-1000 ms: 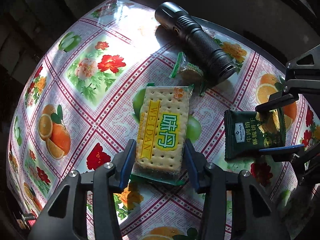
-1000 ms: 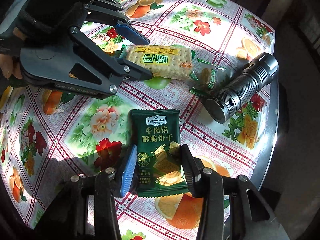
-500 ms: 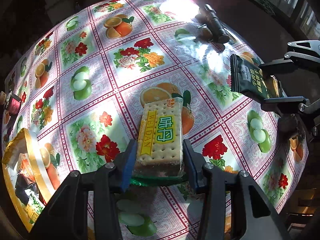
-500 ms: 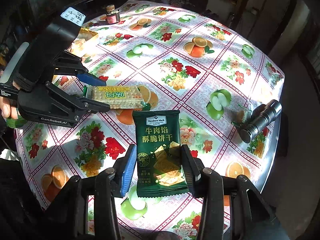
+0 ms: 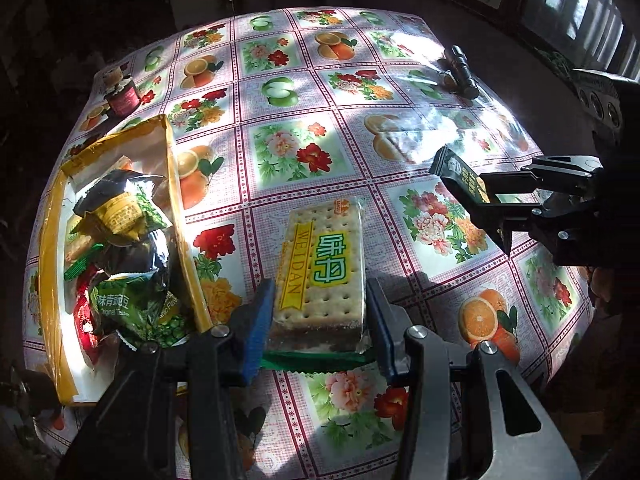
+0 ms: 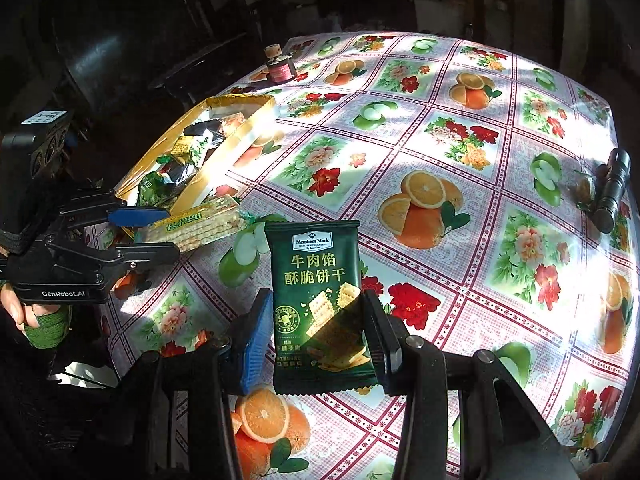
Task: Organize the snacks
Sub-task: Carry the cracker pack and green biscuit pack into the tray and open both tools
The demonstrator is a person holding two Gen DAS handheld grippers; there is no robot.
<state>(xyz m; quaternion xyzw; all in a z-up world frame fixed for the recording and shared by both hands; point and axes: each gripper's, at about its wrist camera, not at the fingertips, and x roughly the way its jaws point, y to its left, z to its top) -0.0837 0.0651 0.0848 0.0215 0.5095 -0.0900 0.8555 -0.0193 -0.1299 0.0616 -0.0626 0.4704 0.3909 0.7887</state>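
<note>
1. The left tool (image 5: 320, 316) pinches a clear-wrapped WEIDAN cracker pack (image 5: 322, 264) by its near end, one blue-padded finger on each long side. The pack is held off the surface (image 5: 348, 152), flat, label up.

2. From the right wrist view, the same cracker pack (image 6: 196, 222) hangs just beside the near corner of the gold snack box (image 6: 236, 132), at about 9 o'clock, with the left tool (image 6: 156, 230) clamped on it.

3. The right tool (image 6: 316, 336) grips a dark green Member's Mark biscuit packet (image 6: 320, 308) across its lower half, fingers pressed against both side edges. The packet stands upright, printed face toward the camera, above the surface (image 6: 460, 240).

4. From the left wrist view, the right tool (image 5: 492, 200) sits at 3 o'clock, with the green packet (image 5: 460, 176) projecting from its tips toward the surface centre.

5. The gold snack box (image 5: 182, 208) lies at 9 o'clock in the left wrist view, open, already holding several wrapped snacks, among them a green pea packet (image 5: 132, 308).

6. A small red jar (image 5: 122, 94) stands beyond the box, at 10 o'clock.

7. A black flashlight (image 5: 462, 70) lies near the far edge at 1 o'clock, well apart from both tools.

8. The surface carries a fruit-and-flower patterned cloth in strong sunlight.
</note>
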